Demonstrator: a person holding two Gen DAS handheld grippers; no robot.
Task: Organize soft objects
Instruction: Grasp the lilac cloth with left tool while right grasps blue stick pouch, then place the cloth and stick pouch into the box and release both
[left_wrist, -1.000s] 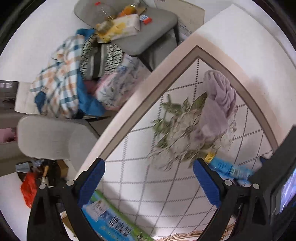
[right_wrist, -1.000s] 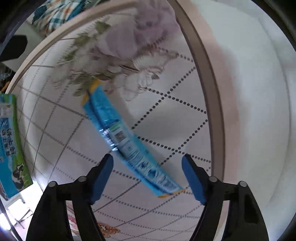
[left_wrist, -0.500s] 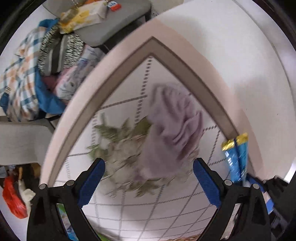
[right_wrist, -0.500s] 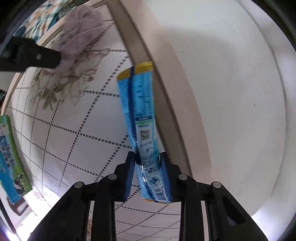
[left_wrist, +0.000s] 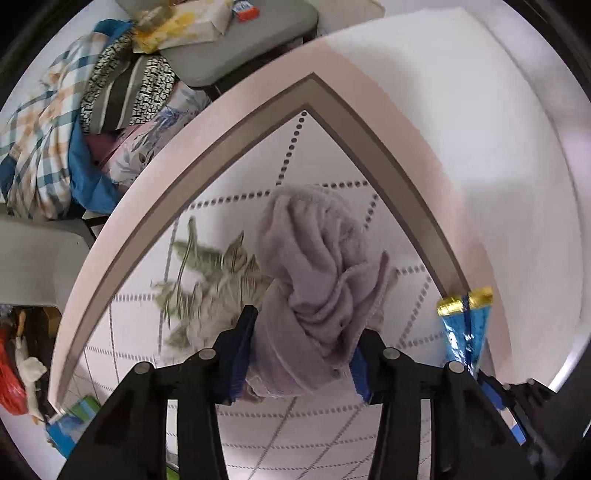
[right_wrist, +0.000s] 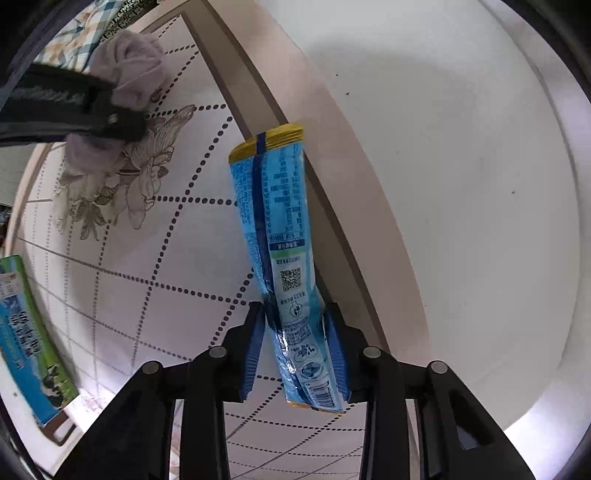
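Note:
My left gripper is shut on a crumpled lilac towel and holds it over the flower-printed tablecloth. My right gripper is shut on a long blue packet with a yellow top edge and holds it upright above the cloth's brown border. The packet also shows in the left wrist view at the right. The towel and left gripper show in the right wrist view at the upper left.
A blue-green milk carton lies on the cloth at the left. Beyond the table edge, a pile of clothes lies on a chair and a grey stool carries a tissue pack. White floor lies to the right.
My left gripper moved in over the towel and shut on it. My right gripper shut on the blue packet and lifted it upright off the cloth.

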